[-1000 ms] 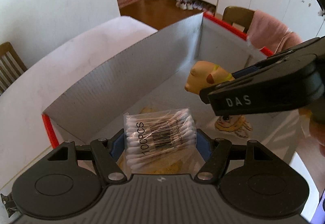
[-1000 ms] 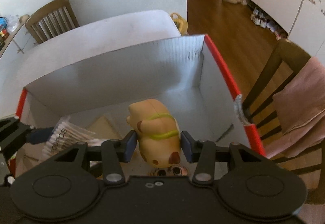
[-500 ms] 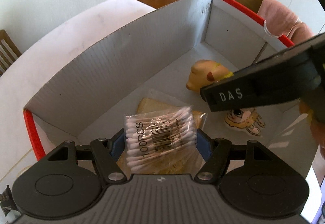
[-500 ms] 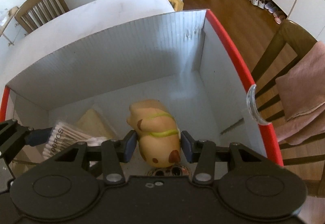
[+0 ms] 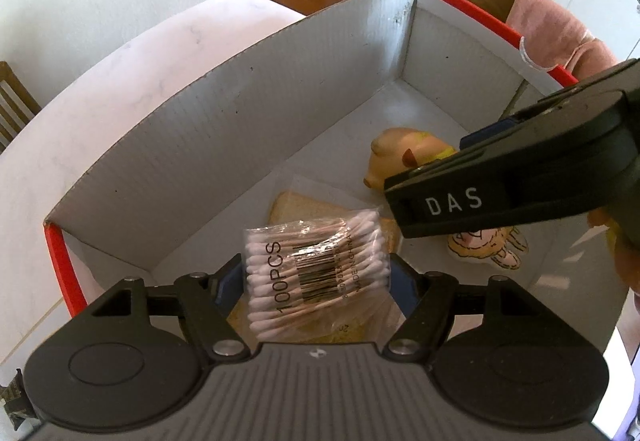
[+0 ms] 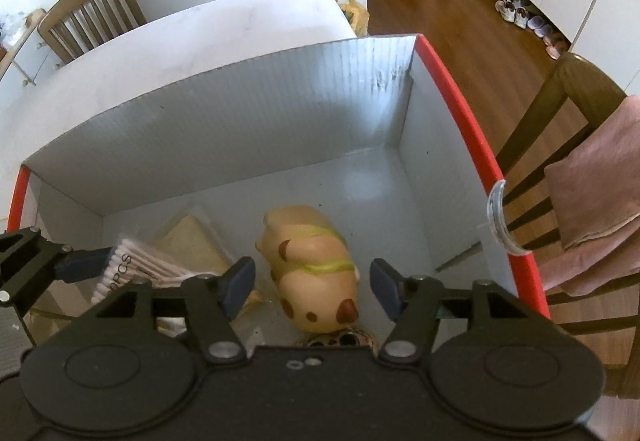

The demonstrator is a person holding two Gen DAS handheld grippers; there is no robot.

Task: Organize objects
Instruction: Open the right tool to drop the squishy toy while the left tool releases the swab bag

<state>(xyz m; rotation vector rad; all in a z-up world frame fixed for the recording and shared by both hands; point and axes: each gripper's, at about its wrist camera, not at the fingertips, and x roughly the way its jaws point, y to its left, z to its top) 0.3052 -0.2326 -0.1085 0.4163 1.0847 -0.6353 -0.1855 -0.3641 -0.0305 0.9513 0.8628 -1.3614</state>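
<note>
As toy dog (image 6: 314, 269) lies, nose seemingly up-frame

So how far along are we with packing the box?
Done: the toy dog lies on the floor of the box, beside a bagged flat item and a dog sticker; the right gripper is opening, its pads clear of the toy. In hand: the left gripper holds the cotton swab pack over the box. Left: release it.

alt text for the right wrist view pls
The right claw is opening around a tan toy dog lying in a red-rimmed cardboard box. At left, a pack of cotton swabs.
</note>
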